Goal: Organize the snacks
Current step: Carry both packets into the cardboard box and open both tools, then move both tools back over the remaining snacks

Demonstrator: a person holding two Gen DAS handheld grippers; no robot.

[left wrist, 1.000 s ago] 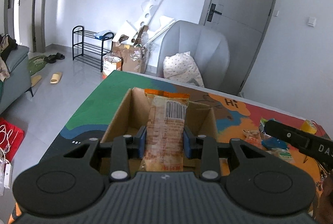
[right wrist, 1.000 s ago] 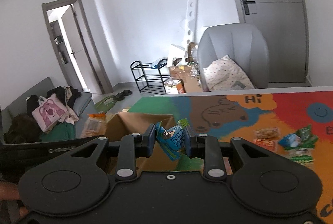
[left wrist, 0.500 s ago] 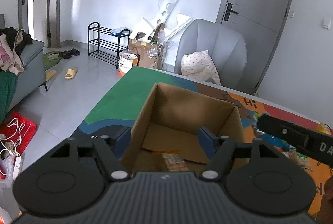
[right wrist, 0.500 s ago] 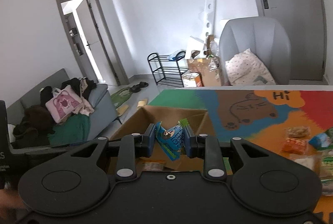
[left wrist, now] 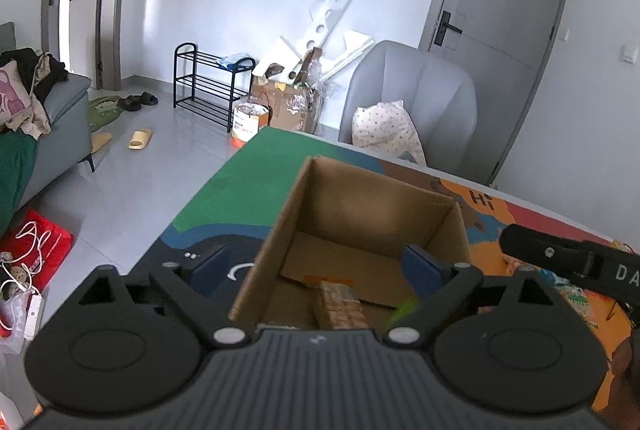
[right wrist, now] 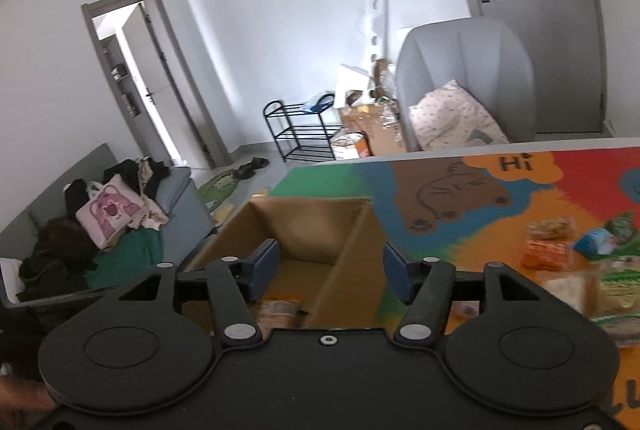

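Observation:
An open cardboard box (left wrist: 372, 198) stands on the colourful mat. An orange snack packet (left wrist: 338, 300) lies flat on the box floor and also shows in the right wrist view as the orange packet (right wrist: 280, 308). My left gripper (left wrist: 316, 266) hovers over the near side of the box with its jaws opening wide and nothing between them. My right gripper (right wrist: 330, 264) hangs above the box (right wrist: 304, 226), jaws opening, with no packet between them. A green blur (left wrist: 404, 310) streaks past the box's near right corner.
Several loose snack packets (right wrist: 548, 242) lie on the mat (right wrist: 440, 190) to the right of the box. The right gripper's black housing (left wrist: 568, 262) reaches in from the right. A grey armchair (left wrist: 412, 102) stands behind the table, with a sofa (right wrist: 120, 230) on the left.
My left gripper let go of the orange packet, which now lies in the box, and its jaws spread wide. My right gripper's jaws parted and the blue-green packet is gone from them.

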